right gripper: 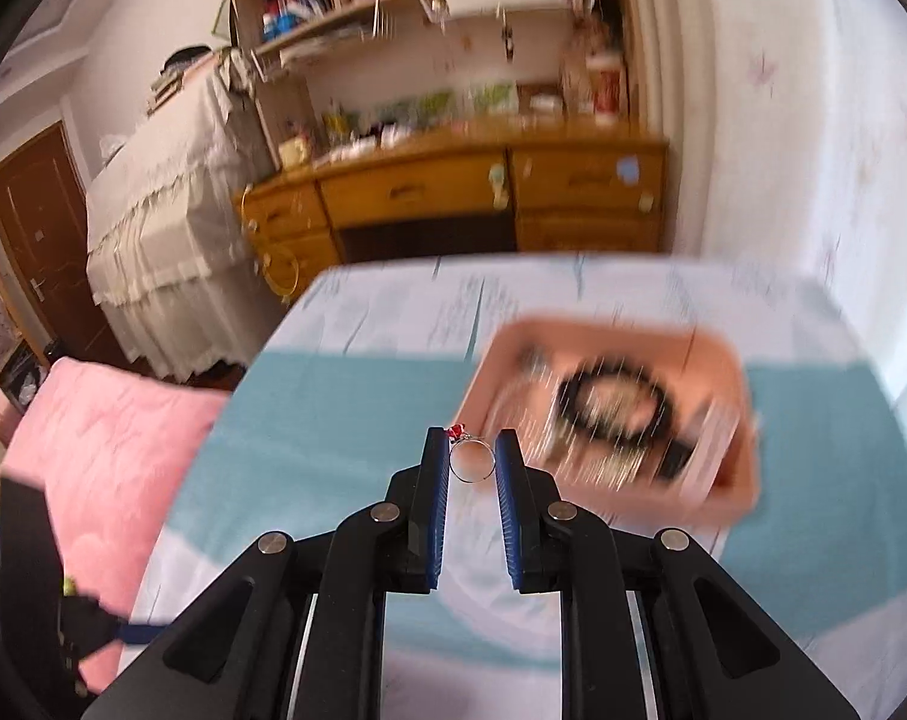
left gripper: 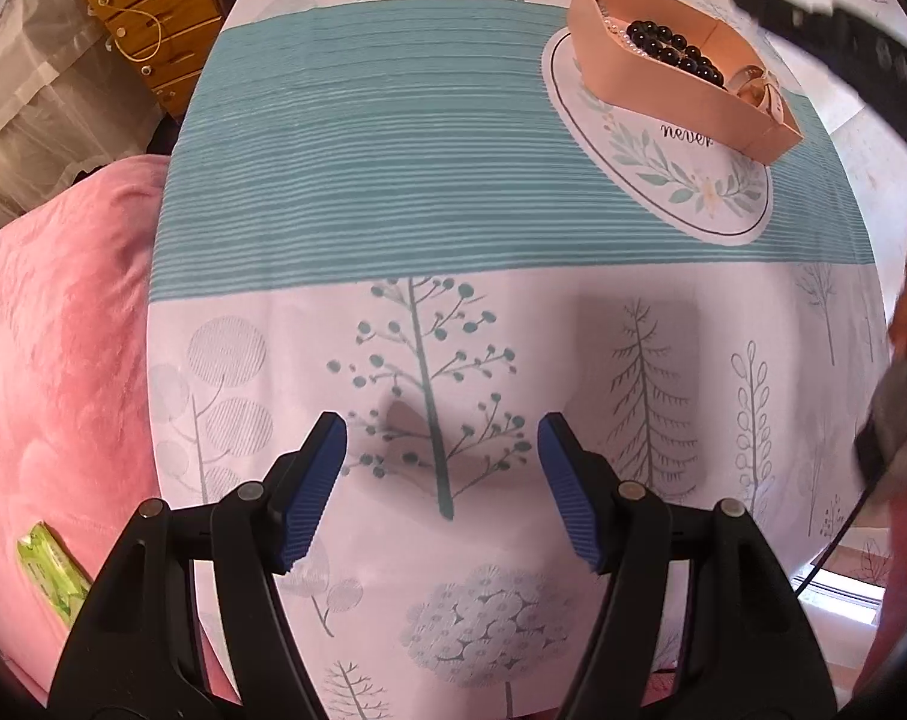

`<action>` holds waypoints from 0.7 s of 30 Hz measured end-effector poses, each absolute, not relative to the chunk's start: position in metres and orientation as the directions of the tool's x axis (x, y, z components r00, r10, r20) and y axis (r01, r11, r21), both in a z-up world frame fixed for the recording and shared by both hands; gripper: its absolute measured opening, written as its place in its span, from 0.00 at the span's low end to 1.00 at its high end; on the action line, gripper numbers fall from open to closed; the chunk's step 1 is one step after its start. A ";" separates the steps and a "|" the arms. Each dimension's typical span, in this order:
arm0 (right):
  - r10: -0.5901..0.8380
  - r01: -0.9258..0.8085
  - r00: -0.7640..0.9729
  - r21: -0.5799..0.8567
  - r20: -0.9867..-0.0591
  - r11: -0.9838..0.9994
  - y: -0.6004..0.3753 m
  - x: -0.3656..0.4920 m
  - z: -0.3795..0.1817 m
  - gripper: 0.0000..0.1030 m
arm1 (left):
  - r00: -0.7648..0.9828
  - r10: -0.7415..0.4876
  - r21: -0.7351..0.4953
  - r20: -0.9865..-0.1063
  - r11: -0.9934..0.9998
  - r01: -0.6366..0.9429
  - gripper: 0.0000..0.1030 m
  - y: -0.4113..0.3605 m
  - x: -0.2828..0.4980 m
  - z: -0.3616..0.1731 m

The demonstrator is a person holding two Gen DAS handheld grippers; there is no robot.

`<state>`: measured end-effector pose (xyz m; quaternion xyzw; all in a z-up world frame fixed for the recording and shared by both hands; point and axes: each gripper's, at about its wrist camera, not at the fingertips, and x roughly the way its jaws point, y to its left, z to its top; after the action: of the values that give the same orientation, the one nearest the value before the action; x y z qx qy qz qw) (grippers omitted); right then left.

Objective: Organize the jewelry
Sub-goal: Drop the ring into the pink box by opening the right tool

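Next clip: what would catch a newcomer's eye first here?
The silver ring with a red stone, pinched between the right gripper tips above the tablecloth. Beyond it, the pink jewelry box at the table's far right holds a black bead bracelet. The left gripper hangs open over bare tablecloth.

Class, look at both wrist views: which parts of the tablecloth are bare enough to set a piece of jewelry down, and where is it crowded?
Free: the teal striped band left of the pink tray, and the tree-print cloth beneath the open left tool. Crowded: the tray itself, holding black beads and other pieces. The right tool grips a ring.
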<state>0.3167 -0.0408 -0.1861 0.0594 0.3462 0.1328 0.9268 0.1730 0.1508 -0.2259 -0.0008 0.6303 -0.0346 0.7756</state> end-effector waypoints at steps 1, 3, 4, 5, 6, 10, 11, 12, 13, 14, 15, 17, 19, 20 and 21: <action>0.278 -0.202 0.733 0.191 -0.620 0.961 -0.044 0.321 -0.181 0.14 | 0.203 -0.054 -0.045 -0.978 0.998 0.050 0.62 0.154 0.170 -0.225; 0.240 -0.184 0.752 0.154 -0.614 0.971 -0.052 0.331 -0.172 0.14 | 0.206 -0.057 -0.049 -0.977 0.998 0.043 0.62 0.159 0.168 -0.226; 0.227 -0.172 0.756 0.148 -0.614 0.974 -0.058 0.335 -0.170 0.15 | 0.207 -0.056 -0.049 -0.977 0.998 0.041 0.62 0.158 0.169 -0.228; 0.214 -0.156 0.759 0.147 -0.615 0.977 -0.063 0.340 -0.167 0.15 | 0.206 -0.054 -0.047 -0.977 0.998 0.036 0.62 0.161 0.168 -0.229; 0.209 -0.142 0.754 0.156 -0.622 0.977 -0.069 0.346 -0.166 0.15 | 0.204 -0.050 -0.045 -0.978 0.999 0.030 0.62 0.161 0.166 -0.231; 0.190 -0.117 0.702 0.153 -0.687 0.981 -0.092 0.366 -0.173 0.45 | 0.195 -0.047 -0.047 -0.980 0.999 0.008 0.62 0.171 0.156 -0.234; 0.174 -0.108 0.711 0.139 -0.682 0.984 -0.094 0.366 -0.173 0.49 | 0.196 -0.047 -0.046 -0.980 0.999 0.006 0.62 0.170 0.156 -0.236; 0.155 -0.096 0.726 0.124 -0.670 0.988 -0.096 0.362 -0.172 0.54 | 0.197 -0.043 -0.043 -0.979 0.999 0.004 0.62 0.172 0.152 -0.235; 0.144 -0.088 0.731 0.118 -0.667 0.989 -0.097 0.358 -0.174 0.62 | 0.198 -0.040 -0.040 -0.979 0.999 0.002 0.62 0.171 0.152 -0.235; 0.141 -0.086 0.730 0.115 -0.669 0.990 -0.098 0.354 -0.174 0.66 | 0.199 -0.037 -0.037 -0.979 0.999 0.001 0.62 0.171 0.151 -0.234; 0.143 -0.090 0.725 0.113 -0.674 0.990 -0.097 0.349 -0.177 0.72 | 0.198 -0.030 -0.030 -0.980 1.000 0.001 0.62 0.171 0.148 -0.231; 0.126 -0.087 0.702 0.090 -0.701 0.992 -0.089 0.337 -0.183 0.81 | 0.206 -0.020 -0.021 -0.978 1.000 0.000 0.62 0.170 0.145 -0.224; 0.096 -0.077 0.668 0.061 -0.738 0.995 -0.082 0.322 -0.190 0.89 | 0.229 -0.012 -0.014 -0.973 1.000 -0.008 0.62 0.169 0.138 -0.210; 0.095 -0.076 0.648 0.060 -0.755 0.995 -0.080 0.312 -0.195 0.90 | 0.235 -0.012 -0.015 -0.972 1.000 -0.011 0.62 0.169 0.136 -0.206; 0.098 -0.072 0.612 0.068 -0.784 0.995 -0.078 0.301 -0.201 0.94 | 0.242 -0.015 -0.019 -0.970 1.000 -0.012 0.62 0.169 0.132 -0.201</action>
<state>0.3005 -0.0779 -0.2012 0.0149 0.4377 0.0476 0.8977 0.1315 0.1694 -0.2006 -0.0111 0.6158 -0.0009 0.7878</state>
